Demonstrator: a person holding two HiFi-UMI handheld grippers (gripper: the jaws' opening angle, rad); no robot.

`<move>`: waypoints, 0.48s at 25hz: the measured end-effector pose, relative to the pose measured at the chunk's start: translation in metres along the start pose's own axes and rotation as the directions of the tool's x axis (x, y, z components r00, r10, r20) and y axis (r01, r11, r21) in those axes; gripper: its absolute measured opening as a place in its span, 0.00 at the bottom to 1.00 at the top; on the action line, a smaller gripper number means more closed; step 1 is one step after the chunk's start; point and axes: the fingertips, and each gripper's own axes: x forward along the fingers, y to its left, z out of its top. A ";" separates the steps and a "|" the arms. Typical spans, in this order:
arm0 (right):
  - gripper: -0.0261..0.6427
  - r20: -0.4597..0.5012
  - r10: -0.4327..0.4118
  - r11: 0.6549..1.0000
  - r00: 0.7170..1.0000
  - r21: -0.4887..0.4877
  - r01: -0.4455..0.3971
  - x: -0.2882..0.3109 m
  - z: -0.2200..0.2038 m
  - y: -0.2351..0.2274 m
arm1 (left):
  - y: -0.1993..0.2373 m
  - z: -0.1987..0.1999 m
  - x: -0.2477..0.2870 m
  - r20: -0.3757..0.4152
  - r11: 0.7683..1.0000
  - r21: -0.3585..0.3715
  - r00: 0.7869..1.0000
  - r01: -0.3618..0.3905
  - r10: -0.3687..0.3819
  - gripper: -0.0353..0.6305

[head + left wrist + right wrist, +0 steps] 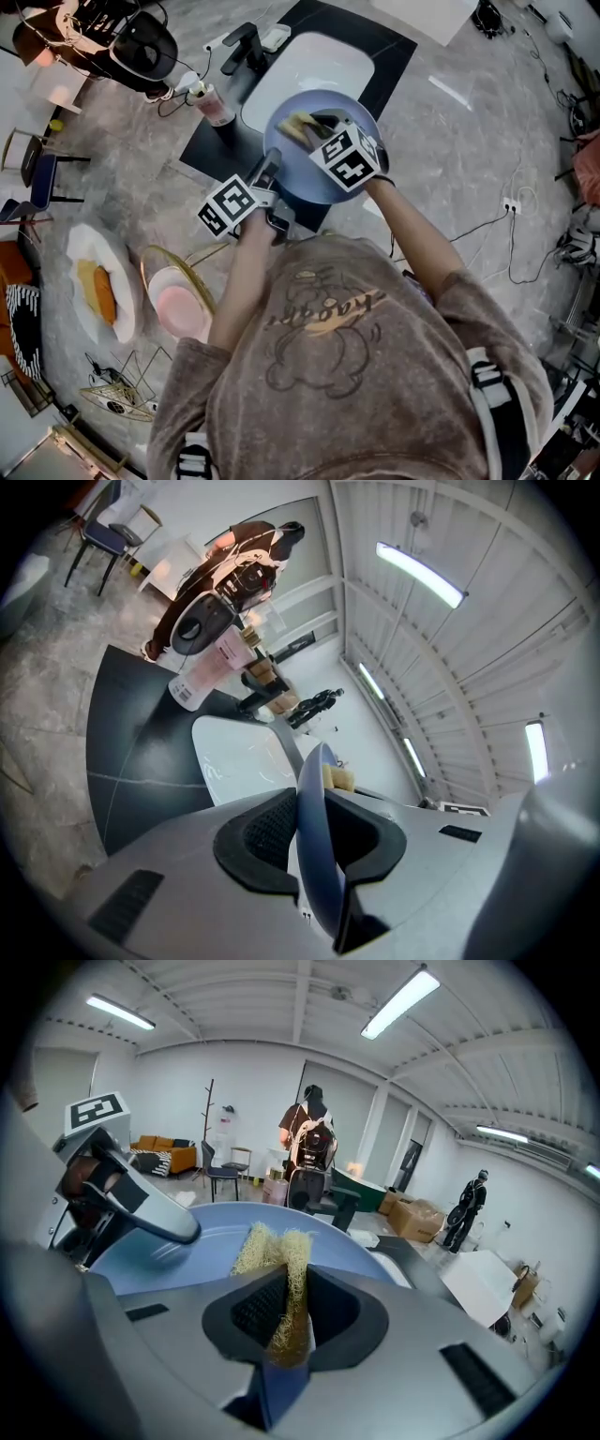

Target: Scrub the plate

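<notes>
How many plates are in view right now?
3: a round blue plate over the sink, a white oval plate far left, a pink round plate in the wire rack. More may be hidden.

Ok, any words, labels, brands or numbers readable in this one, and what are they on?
Nothing can be quoted with confidence.
Sweatshirt: cursive print above a cartoon figure, upside down in the head view, letters not clear enough to read.
Pink bottle: any print is too small and blurred.
Left marker cube and right marker cube: black-and-white square patterns only, no letters or numbers.
</notes>
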 end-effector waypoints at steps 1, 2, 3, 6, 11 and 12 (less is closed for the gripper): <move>0.12 -0.002 -0.009 1.000 1.000 -0.009 0.009 0.001 0.001 -0.005 | -0.001 -0.001 0.000 -0.004 1.000 0.001 1.000 0.001 -0.001 0.16; 0.12 -0.005 -0.019 1.000 1.000 -0.015 0.018 0.003 0.001 -0.010 | -0.001 -0.002 0.001 -0.007 1.000 0.001 1.000 0.000 0.000 0.16; 0.12 -0.007 -0.028 0.999 1.000 -0.018 0.028 0.004 0.001 -0.015 | -0.001 -0.003 0.001 -0.009 1.000 0.000 1.000 0.000 0.000 0.16; 0.12 -0.020 -0.058 0.998 0.998 -0.016 0.057 0.005 -0.003 -0.029 | -0.001 -0.004 0.000 -0.007 1.000 0.000 1.000 -0.003 0.003 0.16; 0.12 -0.053 -0.121 0.989 0.991 -0.093 0.116 0.005 -0.013 -0.052 | 0.002 0.000 -0.004 0.004 1.000 0.001 1.000 -0.017 0.017 0.16; 0.12 -0.060 -0.132 0.985 0.989 -0.117 0.125 0.005 -0.016 -0.055 | 0.003 0.002 -0.004 0.008 1.000 0.000 1.000 -0.021 0.021 0.16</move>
